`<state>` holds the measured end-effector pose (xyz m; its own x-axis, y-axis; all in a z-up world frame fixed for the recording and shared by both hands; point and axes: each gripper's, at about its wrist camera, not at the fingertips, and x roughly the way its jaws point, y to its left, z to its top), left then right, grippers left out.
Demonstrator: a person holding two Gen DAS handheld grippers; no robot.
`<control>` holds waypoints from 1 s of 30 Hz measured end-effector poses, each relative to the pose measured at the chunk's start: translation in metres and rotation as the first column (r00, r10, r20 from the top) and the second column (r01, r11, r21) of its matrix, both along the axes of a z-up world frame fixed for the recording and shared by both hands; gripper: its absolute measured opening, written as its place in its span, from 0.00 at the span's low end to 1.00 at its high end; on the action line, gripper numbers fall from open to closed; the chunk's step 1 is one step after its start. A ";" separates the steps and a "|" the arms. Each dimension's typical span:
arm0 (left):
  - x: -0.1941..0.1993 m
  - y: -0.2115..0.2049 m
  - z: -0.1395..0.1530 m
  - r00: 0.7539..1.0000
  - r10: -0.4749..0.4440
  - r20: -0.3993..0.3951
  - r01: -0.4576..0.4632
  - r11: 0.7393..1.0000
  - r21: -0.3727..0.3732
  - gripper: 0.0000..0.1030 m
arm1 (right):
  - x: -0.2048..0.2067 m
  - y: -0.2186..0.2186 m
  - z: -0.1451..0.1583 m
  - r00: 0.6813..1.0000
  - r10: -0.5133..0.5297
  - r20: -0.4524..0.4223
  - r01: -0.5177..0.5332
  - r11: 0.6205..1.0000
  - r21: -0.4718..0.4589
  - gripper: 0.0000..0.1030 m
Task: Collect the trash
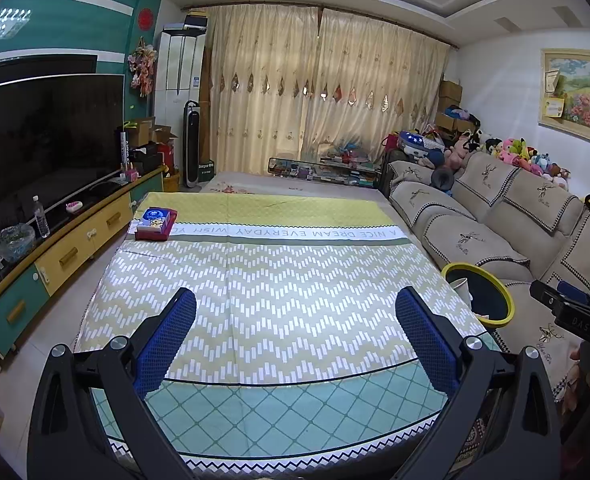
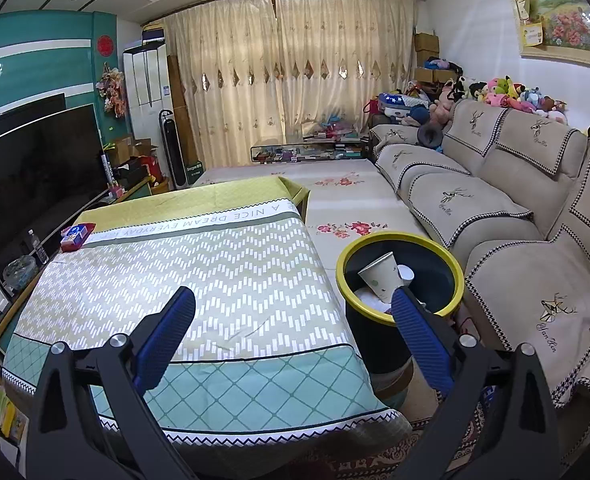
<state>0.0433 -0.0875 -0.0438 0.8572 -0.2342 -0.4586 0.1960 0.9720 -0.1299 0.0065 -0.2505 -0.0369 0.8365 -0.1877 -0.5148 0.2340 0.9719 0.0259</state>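
A dark trash bin with a yellow rim stands on the floor between the table and the sofa. A white paper cup lies tilted inside it on other white waste. My right gripper hovers open over the table's right edge, its right finger in front of the bin's near rim, nothing between its fingers. My left gripper is open above the middle of the patterned tablecloth, holding nothing. The bin shows at the table's right edge in the left wrist view, with the cup inside.
A tissue pack on a red tray sits at the table's far left corner. A beige sofa runs along the right. A TV and a low cabinet line the left wall. The other gripper's body shows at right.
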 end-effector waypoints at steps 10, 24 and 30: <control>0.002 -0.001 -0.003 1.000 -0.002 -0.007 0.002 1.000 0.002 0.95 | 0.001 0.002 -0.002 1.000 0.003 -0.006 -0.003 1.000 0.003 0.91; 0.005 -0.003 -0.006 1.000 0.000 -0.014 0.000 1.000 0.004 0.95 | 0.006 0.005 -0.006 1.000 0.010 -0.013 -0.010 1.000 0.013 0.91; 0.006 -0.006 -0.009 1.000 -0.002 -0.020 0.002 1.000 0.008 0.95 | 0.007 0.005 -0.007 1.000 0.014 -0.017 -0.014 1.000 0.016 0.91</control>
